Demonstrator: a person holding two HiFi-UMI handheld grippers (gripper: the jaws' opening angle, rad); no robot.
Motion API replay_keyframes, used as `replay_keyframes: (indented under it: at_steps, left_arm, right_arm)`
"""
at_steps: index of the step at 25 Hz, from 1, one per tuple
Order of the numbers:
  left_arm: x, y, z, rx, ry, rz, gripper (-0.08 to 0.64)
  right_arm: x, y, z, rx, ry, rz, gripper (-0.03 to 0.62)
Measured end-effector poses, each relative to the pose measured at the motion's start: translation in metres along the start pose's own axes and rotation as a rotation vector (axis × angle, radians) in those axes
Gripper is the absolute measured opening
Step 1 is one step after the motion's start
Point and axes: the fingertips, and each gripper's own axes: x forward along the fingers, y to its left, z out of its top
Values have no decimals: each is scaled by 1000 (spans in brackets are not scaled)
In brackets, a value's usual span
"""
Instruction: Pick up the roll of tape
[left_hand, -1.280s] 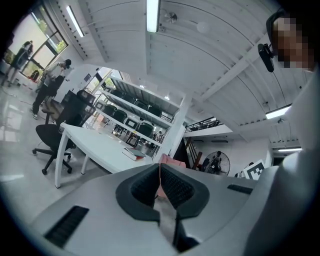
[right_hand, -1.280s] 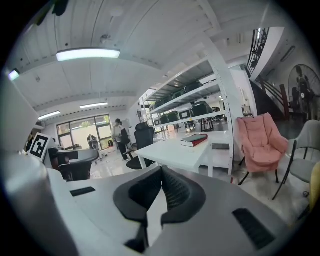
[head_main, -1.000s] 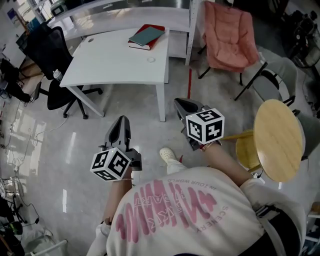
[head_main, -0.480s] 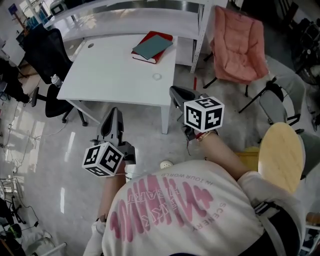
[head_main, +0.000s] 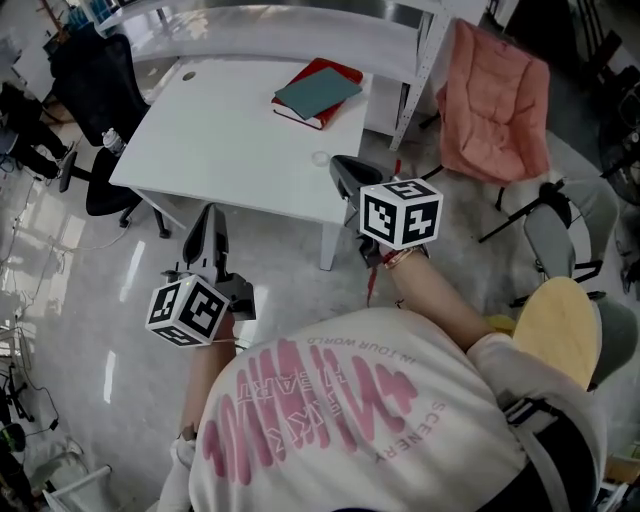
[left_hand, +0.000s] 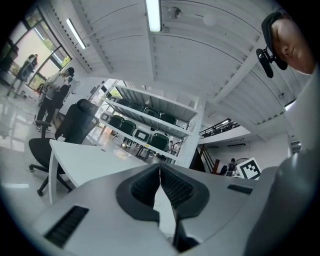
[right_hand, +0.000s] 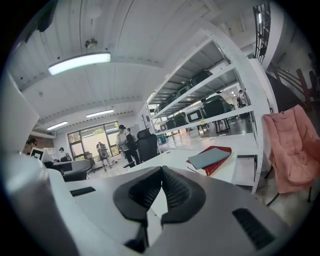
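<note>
The roll of tape (head_main: 320, 157) is a small pale ring, lying flat on the white table (head_main: 230, 140) near its front right corner. In the head view, the right gripper (head_main: 340, 166) shows just beside it, jaws pressed together, nothing between them. The left gripper (head_main: 208, 214) sits short of the table edge, jaws together too, empty.

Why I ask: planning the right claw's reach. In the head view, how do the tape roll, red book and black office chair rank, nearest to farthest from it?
1. Tape roll, near the white table's front edge, beside the right claw.
2. Red book, farther back on the table.
3. Black office chair, past the table's left end.
</note>
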Motion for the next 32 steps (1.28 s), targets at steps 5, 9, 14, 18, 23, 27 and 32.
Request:
replay_keyframes:
  at_steps: [5, 9, 14, 18, 23, 27, 32]
  left_arm:
    - [8, 15, 2, -11, -9, 34, 25]
    - [10, 26, -3, -12, -15, 54, 25]
    - [16, 44, -19, -47, 9, 90, 25]
    - [25, 54, -32, -67, 39, 106, 25]
    - [25, 67, -46, -82, 44, 105, 25]
    - [14, 82, -57, -90, 66, 144, 25]
    - [-3, 101, -64, -106, 96, 215, 25]
  right_arm:
    - [23, -5, -2, 4, 9, 29, 14]
    - [38, -12, -12, 12, 22, 40, 14]
    - [60, -29, -31, 18, 71, 25, 15]
    - [73, -44, -49, 26, 123, 15, 15]
    - [99, -70, -76, 23, 176, -9, 15]
    - [122, -89, -95, -7, 212, -25, 15]
    - [145, -111, -117, 23, 309, -34, 15]
